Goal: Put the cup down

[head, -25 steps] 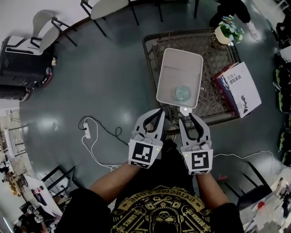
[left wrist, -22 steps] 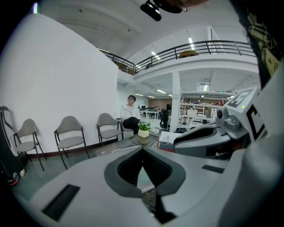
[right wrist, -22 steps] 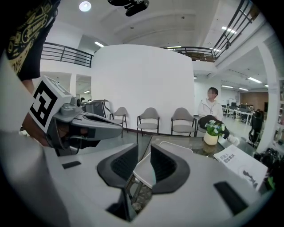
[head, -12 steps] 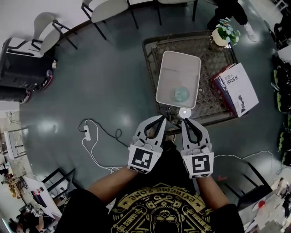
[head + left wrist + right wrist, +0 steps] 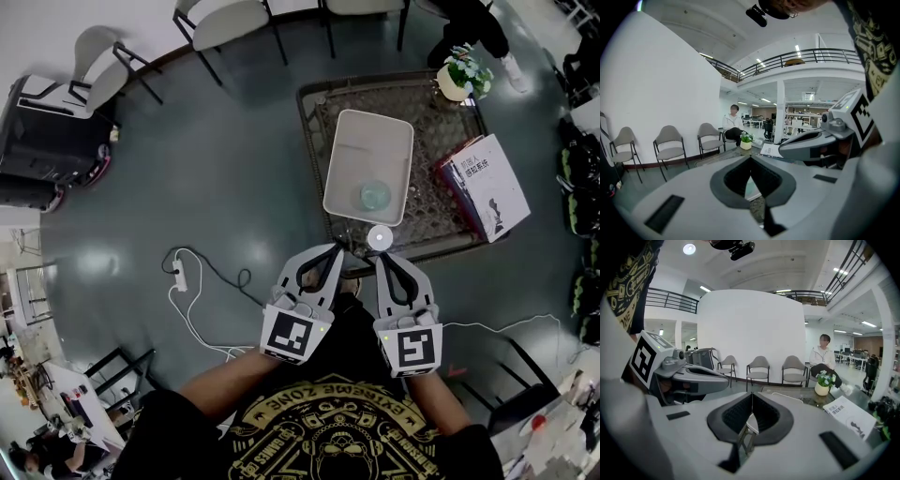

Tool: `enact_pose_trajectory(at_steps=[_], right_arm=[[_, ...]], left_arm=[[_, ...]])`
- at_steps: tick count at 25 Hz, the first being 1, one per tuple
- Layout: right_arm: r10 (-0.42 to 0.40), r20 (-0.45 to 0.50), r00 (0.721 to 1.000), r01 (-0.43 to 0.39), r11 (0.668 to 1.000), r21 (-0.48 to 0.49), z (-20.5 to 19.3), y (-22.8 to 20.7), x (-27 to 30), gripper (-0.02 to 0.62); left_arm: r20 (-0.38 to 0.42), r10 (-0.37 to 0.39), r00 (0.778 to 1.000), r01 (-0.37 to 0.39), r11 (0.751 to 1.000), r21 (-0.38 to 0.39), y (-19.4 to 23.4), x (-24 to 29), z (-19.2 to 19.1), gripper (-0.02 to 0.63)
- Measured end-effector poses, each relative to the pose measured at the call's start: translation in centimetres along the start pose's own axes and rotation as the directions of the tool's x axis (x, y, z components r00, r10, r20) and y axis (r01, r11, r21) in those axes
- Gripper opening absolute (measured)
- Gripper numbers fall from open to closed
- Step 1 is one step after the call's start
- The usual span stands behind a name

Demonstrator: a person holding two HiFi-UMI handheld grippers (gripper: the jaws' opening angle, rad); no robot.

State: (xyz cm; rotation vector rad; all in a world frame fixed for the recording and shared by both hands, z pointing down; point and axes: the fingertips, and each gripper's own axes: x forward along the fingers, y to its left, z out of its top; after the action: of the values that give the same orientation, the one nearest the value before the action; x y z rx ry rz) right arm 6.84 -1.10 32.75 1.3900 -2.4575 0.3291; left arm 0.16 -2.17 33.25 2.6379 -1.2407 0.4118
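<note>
Cup [image 5: 375, 195] glassy, faint in tray [image 5: 349, 141], left hand-held gripper [image 5: 335, 250] closed, empty, right hand-held gripper [image 5: 381, 257] just closed, empty

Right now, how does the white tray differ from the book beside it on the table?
The tray is plain white with a raised rim and holds the glass cup in its near right part; the book has a printed cover and carries nothing. The tray sits wholly on the table; the book lies skewed and seems to jut past the table's right edge. Both are rectangular and lie flat.
</note>
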Motion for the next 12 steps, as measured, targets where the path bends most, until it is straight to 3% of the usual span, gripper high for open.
enact_pose_trajectory(at_steps=[12], right_arm=[[0.018, 0.035, 0.999, -0.019, 1.0, 0.012, 1.3, 1.4, -2.6, 0.009]], left_arm=[[0.051, 0.001, 0.999, -0.004, 0.998, 0.062, -1.2, -1.5, 2.1, -0.012]])
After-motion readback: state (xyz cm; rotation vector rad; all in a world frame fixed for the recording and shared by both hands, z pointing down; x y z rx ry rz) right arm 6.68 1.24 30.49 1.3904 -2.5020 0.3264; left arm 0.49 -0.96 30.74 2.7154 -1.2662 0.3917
